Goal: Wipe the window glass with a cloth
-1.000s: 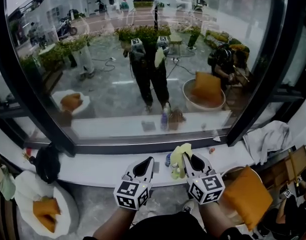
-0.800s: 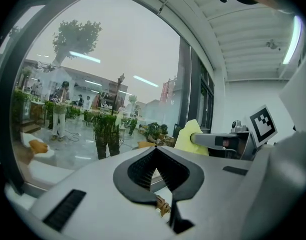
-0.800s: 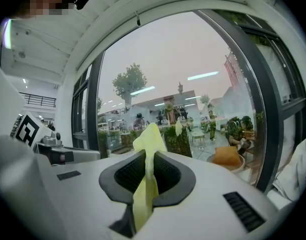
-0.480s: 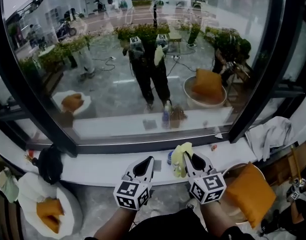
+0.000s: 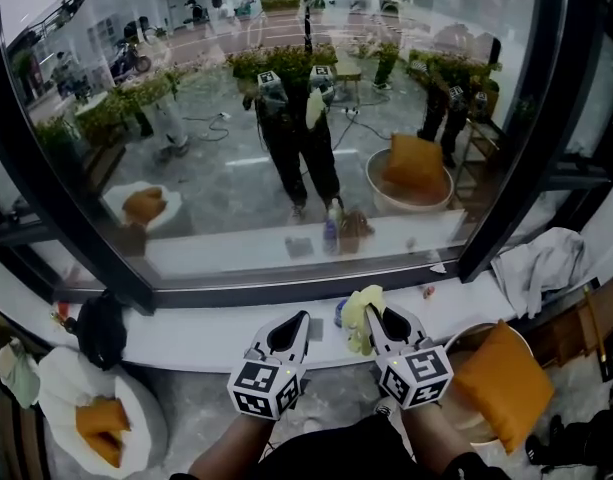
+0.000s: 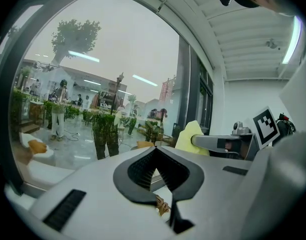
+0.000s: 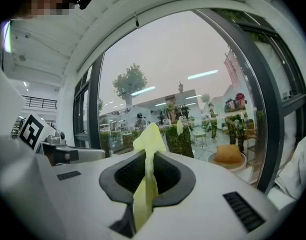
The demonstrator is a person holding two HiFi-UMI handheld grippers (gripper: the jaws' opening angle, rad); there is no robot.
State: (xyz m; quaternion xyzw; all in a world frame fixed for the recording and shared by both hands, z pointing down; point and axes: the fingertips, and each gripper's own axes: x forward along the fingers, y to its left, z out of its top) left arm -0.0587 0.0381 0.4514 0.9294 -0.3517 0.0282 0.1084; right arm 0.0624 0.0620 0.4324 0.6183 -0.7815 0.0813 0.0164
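The right claw (image 5: 374, 315) is clamped on a pale yellow-green cloth (image 5: 356, 313), which sticks up past its tips. The left claw (image 5: 298, 321) is closed with nothing in it. Both hover near the large dark-framed window glass (image 5: 286, 118), above the white sill (image 5: 186, 333).

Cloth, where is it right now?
The yellow cloth is pinched in the jaws of the right gripper, head view centre, over the white sill, beside the left gripper.
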